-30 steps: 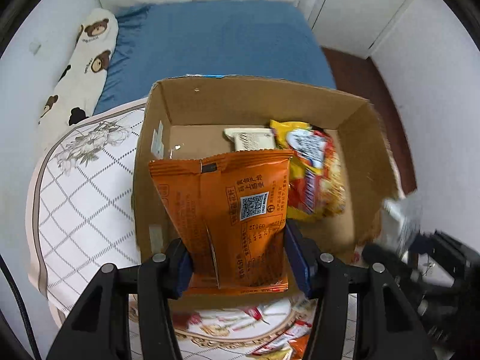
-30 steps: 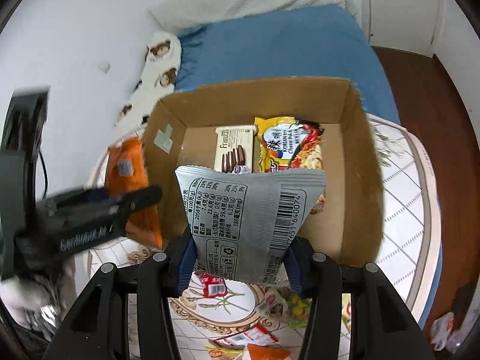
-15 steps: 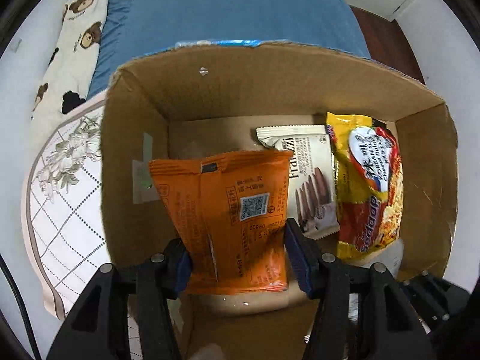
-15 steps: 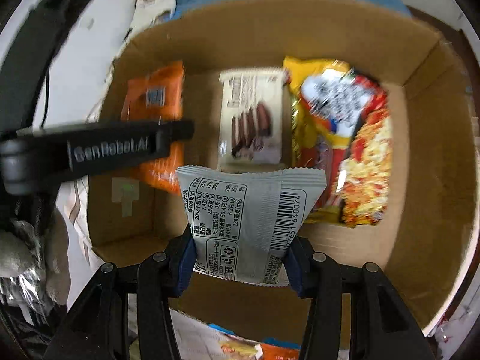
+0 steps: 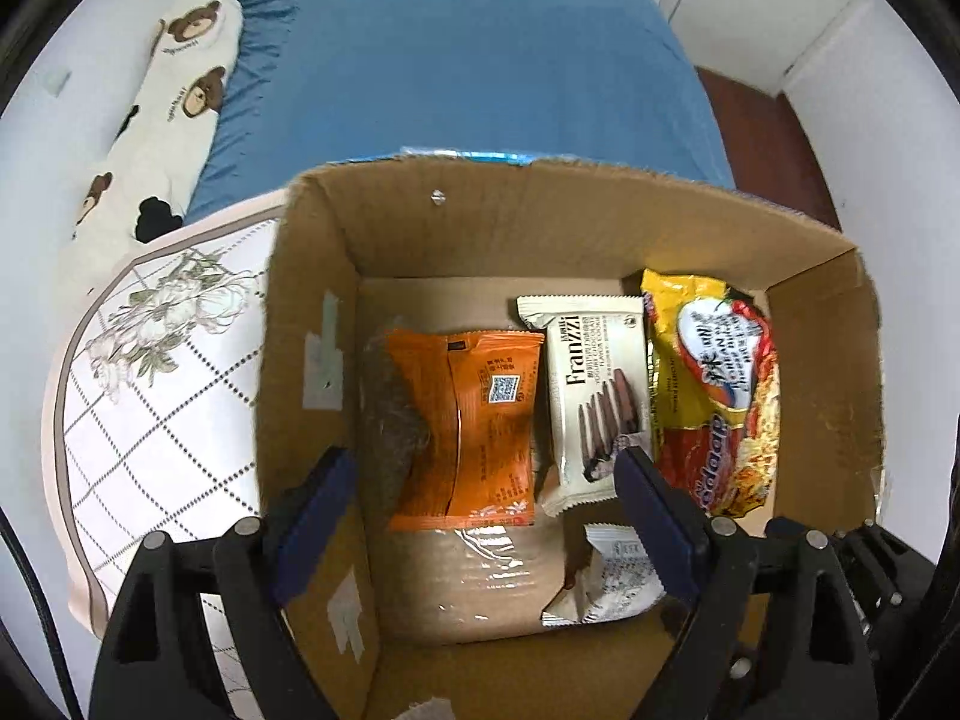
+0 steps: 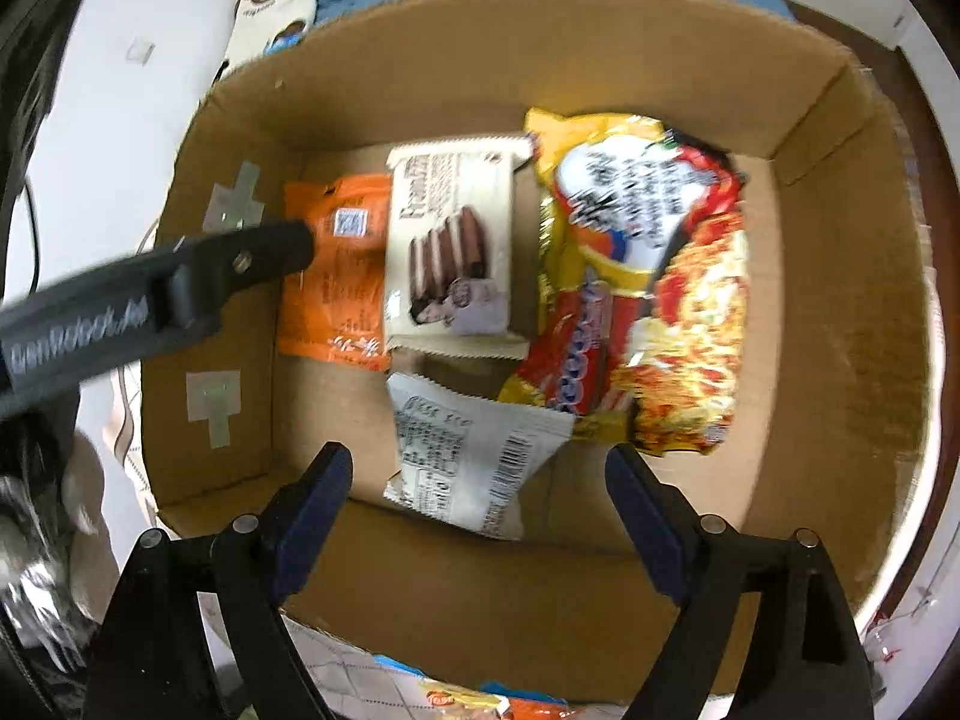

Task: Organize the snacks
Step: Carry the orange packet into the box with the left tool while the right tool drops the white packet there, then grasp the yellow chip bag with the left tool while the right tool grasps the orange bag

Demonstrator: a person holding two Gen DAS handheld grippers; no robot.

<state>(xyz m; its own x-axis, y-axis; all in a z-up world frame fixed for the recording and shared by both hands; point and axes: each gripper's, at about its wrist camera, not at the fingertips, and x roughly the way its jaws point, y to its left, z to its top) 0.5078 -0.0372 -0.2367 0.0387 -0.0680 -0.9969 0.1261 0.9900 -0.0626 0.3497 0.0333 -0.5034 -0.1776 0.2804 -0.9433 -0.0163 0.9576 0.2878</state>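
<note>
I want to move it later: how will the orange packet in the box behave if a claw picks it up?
The orange packet looks like thin creased film, so it is probably light and floppy. Its glossy surface may slip. It lies flat, so it should not roll.

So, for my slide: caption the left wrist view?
Orange packet dropped into cardboard box, left gripper fingers opening.

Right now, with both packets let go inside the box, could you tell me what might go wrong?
The grey packet lies crooked at the near wall, overlapping the noodle bag, so it may not settle flat. Both grippers, left and right, opening, hang inside the cardboard box; lifting out carelessly could snag its walls.
</note>
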